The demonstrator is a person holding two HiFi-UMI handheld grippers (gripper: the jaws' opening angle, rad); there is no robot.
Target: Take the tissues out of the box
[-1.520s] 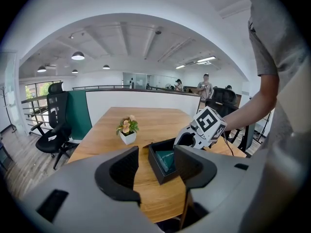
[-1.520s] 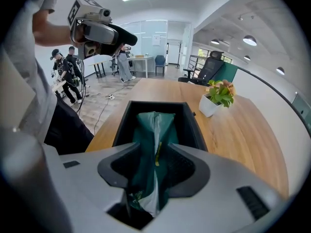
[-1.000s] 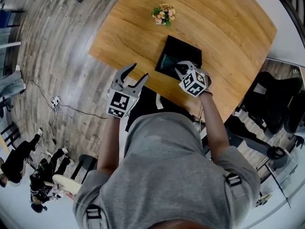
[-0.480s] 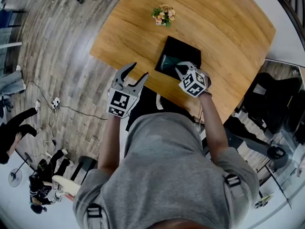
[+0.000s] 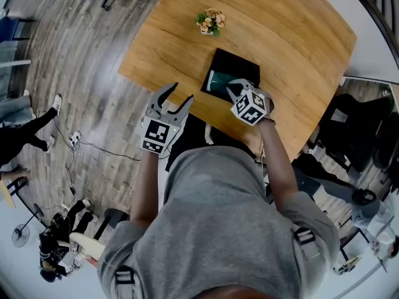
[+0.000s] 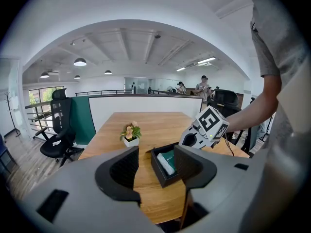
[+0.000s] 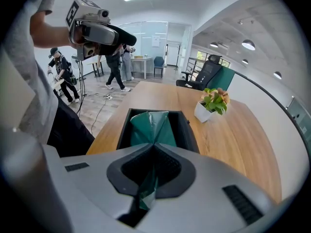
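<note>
A black open box point(image 5: 240, 67) lies on the wooden table point(image 5: 287, 36), with a green tissue pack point(image 5: 216, 81) inside it. My right gripper point(image 5: 230, 90) is over the box's near end, shut on the pack's green wrapper point(image 7: 151, 125), which is pinched up into a fold between the jaws. The box rim point(image 7: 124, 125) shows around the pack. My left gripper point(image 5: 182, 92) hangs open off the table's near edge, left of the box, holding nothing. In the left gripper view the box point(image 6: 158, 168), the pack point(image 6: 168, 161) and the right gripper point(image 6: 195, 139) show beyond the open jaws.
A small white pot of flowers point(image 5: 211, 22) stands on the table beyond the box; it also appears as the pot point(image 7: 211, 103). Office chairs and cables lie on the wooden floor to the left. People stand on the floor at far left.
The right gripper has shifted slightly over the box's near end. The left gripper has stayed put. A person on the floor at left has walked across.
</note>
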